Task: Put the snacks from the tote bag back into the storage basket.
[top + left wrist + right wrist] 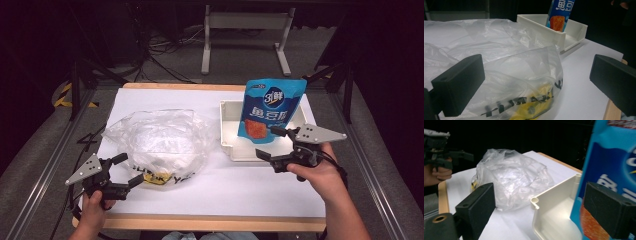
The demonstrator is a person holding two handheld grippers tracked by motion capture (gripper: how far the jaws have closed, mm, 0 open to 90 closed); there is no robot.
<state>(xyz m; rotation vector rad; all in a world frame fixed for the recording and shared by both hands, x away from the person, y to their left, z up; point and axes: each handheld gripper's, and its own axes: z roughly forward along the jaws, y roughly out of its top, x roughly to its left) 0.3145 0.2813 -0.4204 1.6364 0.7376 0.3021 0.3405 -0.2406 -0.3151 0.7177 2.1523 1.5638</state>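
A blue snack pouch (270,107) with an orange picture stands upright in a white open tray (227,107) at the right of the table. My right gripper (267,142) hovers open at the tray's near edge. One jaw sits just in front of the pouch (609,165) and the other stands far off over the tray's corner (549,195), so nothing is pressed. A crumpled clear plastic bag (155,140) with yellow and black print lies at the left. My left gripper (129,170) is open at the bag's near corner, and the bag's printed edge (524,100) lies between the jaws untouched.
White paper (225,185) covers the tabletop, with a wooden edge (215,222) along the front. A metal desk frame (245,30) and cables lie on the dark floor beyond the table. Metal rails (47,155) run along both sides.
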